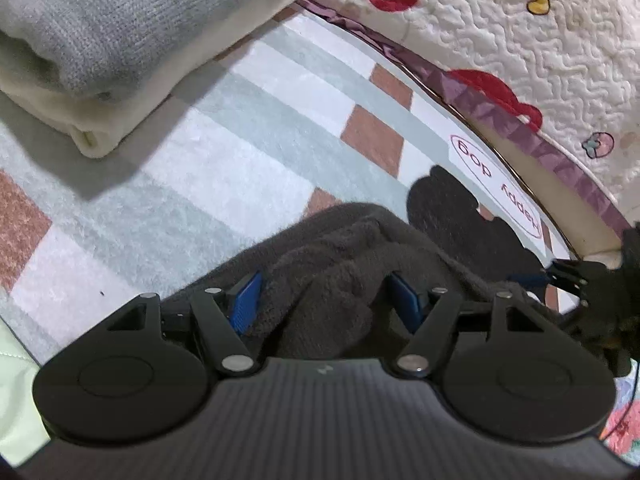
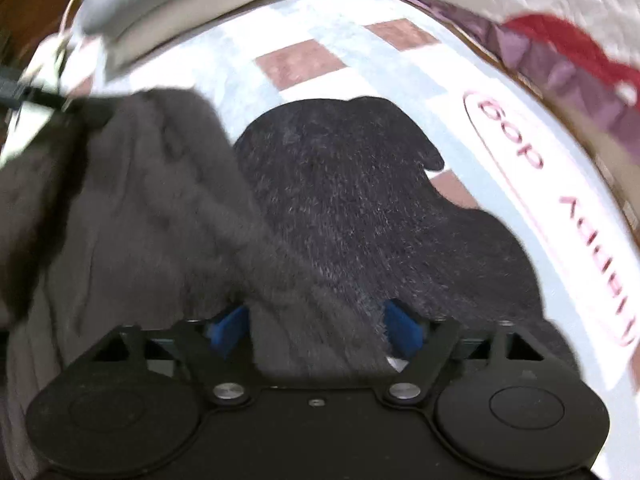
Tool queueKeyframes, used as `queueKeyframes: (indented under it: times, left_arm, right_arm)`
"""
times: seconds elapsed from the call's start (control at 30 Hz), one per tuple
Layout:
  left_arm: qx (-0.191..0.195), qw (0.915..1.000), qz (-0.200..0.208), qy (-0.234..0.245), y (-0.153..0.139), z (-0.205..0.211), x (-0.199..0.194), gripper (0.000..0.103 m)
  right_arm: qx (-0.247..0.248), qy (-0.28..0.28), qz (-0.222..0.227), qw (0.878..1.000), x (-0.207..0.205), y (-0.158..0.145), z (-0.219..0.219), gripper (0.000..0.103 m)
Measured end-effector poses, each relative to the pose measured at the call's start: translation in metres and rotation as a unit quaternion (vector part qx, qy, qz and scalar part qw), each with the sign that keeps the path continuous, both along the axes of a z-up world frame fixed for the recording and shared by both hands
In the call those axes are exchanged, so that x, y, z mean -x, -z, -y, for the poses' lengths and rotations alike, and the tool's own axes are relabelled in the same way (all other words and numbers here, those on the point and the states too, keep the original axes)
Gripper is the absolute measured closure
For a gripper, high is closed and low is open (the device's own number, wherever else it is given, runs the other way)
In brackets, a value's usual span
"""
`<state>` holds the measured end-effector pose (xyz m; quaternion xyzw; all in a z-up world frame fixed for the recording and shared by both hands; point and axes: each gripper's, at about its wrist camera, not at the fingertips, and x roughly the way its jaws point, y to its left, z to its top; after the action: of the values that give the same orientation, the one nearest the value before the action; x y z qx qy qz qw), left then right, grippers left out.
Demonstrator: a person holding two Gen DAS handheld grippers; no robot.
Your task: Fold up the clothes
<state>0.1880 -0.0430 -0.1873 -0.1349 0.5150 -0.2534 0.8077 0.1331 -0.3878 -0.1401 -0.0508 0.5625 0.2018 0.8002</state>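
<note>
A dark grey-brown knit garment (image 1: 340, 272) lies bunched between the blue pads of my left gripper (image 1: 326, 300); the pads stand apart with cloth filling the gap. In the right wrist view the same garment (image 2: 140, 208) drapes across the left half and runs between the blue pads of my right gripper (image 2: 316, 328), also apart with cloth between them. The right gripper (image 1: 576, 280) shows at the right edge of the left wrist view, the left gripper (image 2: 36, 98) at the far left of the right wrist view.
A checked mat (image 1: 240, 152) with a black dog shape (image 2: 360, 184) and "happy dog" lettering lies underneath. A folded stack, grey garment (image 1: 100, 20) on a cream one (image 1: 132, 108), sits at the mat's far left. A quilted white cover (image 1: 560, 60) borders the mat.
</note>
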Motion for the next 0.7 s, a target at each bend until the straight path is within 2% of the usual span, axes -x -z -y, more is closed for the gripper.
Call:
queueKeyframes:
  times: [0.07,0.1,0.13,0.2,0.23,0.27,0.3,0.37,0.47,0.53,0.7]
  left_arm:
    - [0.003,1.0,-0.005,0.004,0.002,0.001,0.001,0.034]
    - [0.0,1.0,-0.003,0.003,0.002,0.002,0.002,0.034]
    - [-0.005,1.0,0.001,0.001,0.001,0.003,0.003,0.035]
    - [-0.037,0.999,0.017,0.016,-0.002,0.013,0.008,0.037]
    - [-0.052,0.998,0.026,0.027,-0.004,0.018,0.011,0.046]
    - [-0.056,0.9973,0.029,0.037,-0.008,0.021,0.013,0.067]
    - [-0.051,0.9974,0.03,0.042,-0.013,0.019,0.016,0.073]
    - [-0.032,0.9979,0.037,0.042,-0.026,0.01,0.021,0.082]
    - [0.005,0.9979,0.057,0.03,-0.052,-0.012,0.035,0.082]
    - [0.022,0.997,0.068,0.03,-0.066,-0.019,0.042,0.082]
    - [0.055,0.9927,0.105,0.018,-0.094,-0.031,0.044,0.075]
  right_arm:
    - [-0.036,0.041,-0.015,0.998,-0.003,0.003,0.004,0.01]
    - [-0.062,0.061,-0.027,0.996,-0.003,0.002,0.004,0.012]
    - [-0.084,0.076,-0.037,0.993,-0.002,0.0,0.003,0.017]
    - [-0.077,0.063,-0.038,0.994,0.005,-0.004,-0.01,0.076]
    - [-0.064,0.061,-0.032,0.996,0.01,-0.009,-0.017,0.077]
    - [-0.056,0.06,-0.024,0.996,0.016,-0.015,-0.023,0.081]
    - [-0.065,0.064,-0.006,0.996,0.024,-0.026,-0.026,0.086]
    - [-0.103,0.071,0.014,0.992,0.04,-0.048,-0.029,0.087]
    - [-0.176,0.079,0.029,0.981,0.062,-0.081,-0.03,0.087]
    - [-0.217,0.071,0.019,0.973,0.071,-0.092,-0.033,0.088]
    - [-0.233,0.033,-0.052,0.971,0.098,-0.079,-0.048,0.088]
